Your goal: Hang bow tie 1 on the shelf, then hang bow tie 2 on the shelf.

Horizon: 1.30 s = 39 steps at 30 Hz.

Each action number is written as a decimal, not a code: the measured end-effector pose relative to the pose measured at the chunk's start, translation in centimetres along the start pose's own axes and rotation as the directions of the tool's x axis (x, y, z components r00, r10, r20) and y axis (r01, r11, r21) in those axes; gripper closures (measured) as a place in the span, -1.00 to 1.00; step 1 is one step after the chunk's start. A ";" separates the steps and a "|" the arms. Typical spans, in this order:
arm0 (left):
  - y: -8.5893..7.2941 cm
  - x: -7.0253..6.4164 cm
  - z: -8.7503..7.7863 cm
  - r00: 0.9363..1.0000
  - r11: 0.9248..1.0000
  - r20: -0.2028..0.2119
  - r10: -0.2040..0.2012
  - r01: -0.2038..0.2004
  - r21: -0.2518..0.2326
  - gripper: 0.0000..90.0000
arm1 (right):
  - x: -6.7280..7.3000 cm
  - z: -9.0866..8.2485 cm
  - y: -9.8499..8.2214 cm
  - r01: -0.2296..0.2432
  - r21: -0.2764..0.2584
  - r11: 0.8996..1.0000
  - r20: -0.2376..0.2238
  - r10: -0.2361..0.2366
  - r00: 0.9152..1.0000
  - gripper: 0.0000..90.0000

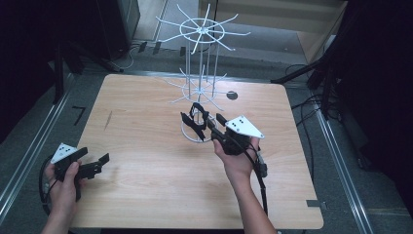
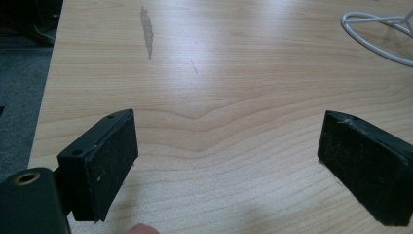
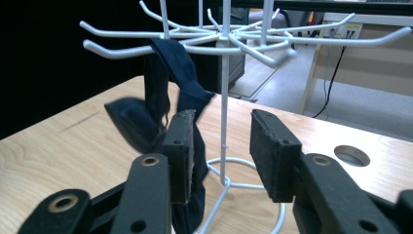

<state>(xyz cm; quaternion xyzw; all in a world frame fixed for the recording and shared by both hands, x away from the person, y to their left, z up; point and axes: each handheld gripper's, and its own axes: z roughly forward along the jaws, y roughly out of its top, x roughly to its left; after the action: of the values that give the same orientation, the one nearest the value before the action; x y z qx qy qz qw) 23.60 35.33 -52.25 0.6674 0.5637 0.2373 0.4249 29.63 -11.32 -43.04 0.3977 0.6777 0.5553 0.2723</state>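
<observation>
A white wire rack point(image 1: 200, 73) with two tiers of hooks stands at the far middle of the wooden table point(image 1: 146, 185). A dark blue cloth piece with a strap point(image 3: 160, 73) hangs from a lower hook point(image 3: 117, 48); in the high view the cloth piece point(image 1: 195, 114) dangles over the rack's base ring. My right gripper point(image 3: 221, 122) is open, its jaws either side of the rack's pole point(image 3: 225, 87), and the strap drapes past the outer side of its left jaw. My left gripper point(image 1: 95, 157) is open and empty low over the table's near left; in its own view the left gripper point(image 2: 226, 131) frames bare wood.
A round hole point(image 1: 232, 95) lies in the table just right of the rack. The upper hooks point(image 3: 292, 41) spread above my right jaws. A dark streak point(image 2: 147, 31) marks the wood ahead of the left gripper. Cables and dark stands surround the table.
</observation>
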 end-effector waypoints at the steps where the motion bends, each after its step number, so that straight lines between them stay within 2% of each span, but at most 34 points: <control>1: 0.0 0.0 0.0 1.000 1.000 -0.001 0.002 -0.002 0.001 -0.82 | -0.1 -0.1 -0.1 0.007 0.002 1.000 0.001 -0.007 1.000 0.33; 7: 0.0 0.0 0.0 1.000 1.000 -0.002 0.008 -0.008 0.005 -0.82 | -0.5 -0.7 -1.3 0.020 0.016 1.000 0.021 -0.020 1.000 0.14; 12: 0.0 0.0 0.0 1.000 1.000 -0.001 0.011 -0.011 0.006 -0.82 | -1.1 -1.2 -2.1 0.021 0.031 0.999 0.034 -0.022 0.999 0.06; 17: 0.0 0.0 0.0 1.000 1.000 -0.001 0.013 -0.013 0.006 -0.82 | -2.6 -2.2 -3.4 0.015 0.061 0.998 0.069 -0.019 0.997 0.03; 24: 0.0 -0.1 0.0 1.000 1.000 -0.002 0.016 -0.016 0.009 -0.82 | -4.5 -3.6 -4.4 -0.004 0.068 0.998 0.107 -0.003 0.994 0.00; 31: 0.0 -0.2 0.1 1.000 1.000 -0.006 0.018 -0.018 0.014 -0.82 | -6.9 -4.9 -5.8 -0.061 0.066 0.996 0.158 0.050 0.986 0.00; 38: 0.0 -0.2 0.1 1.000 1.000 -0.007 0.018 -0.018 0.016 -0.82 | -8.3 -5.5 -6.6 -0.097 0.077 0.992 0.190 0.081 0.978 0.00; 39: 0.0 -0.2 0.1 1.000 1.000 -0.007 0.018 -0.018 0.017 -0.82 | -8.9 -5.7 -6.8 -0.120 0.081 0.990 0.202 0.101 0.974 0.00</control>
<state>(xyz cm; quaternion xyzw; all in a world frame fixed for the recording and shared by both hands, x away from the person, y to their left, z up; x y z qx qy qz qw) 23.63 35.10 -52.24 0.6751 0.5611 0.2390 0.4150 28.13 -22.34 -48.98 0.5000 0.6492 0.4956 0.2881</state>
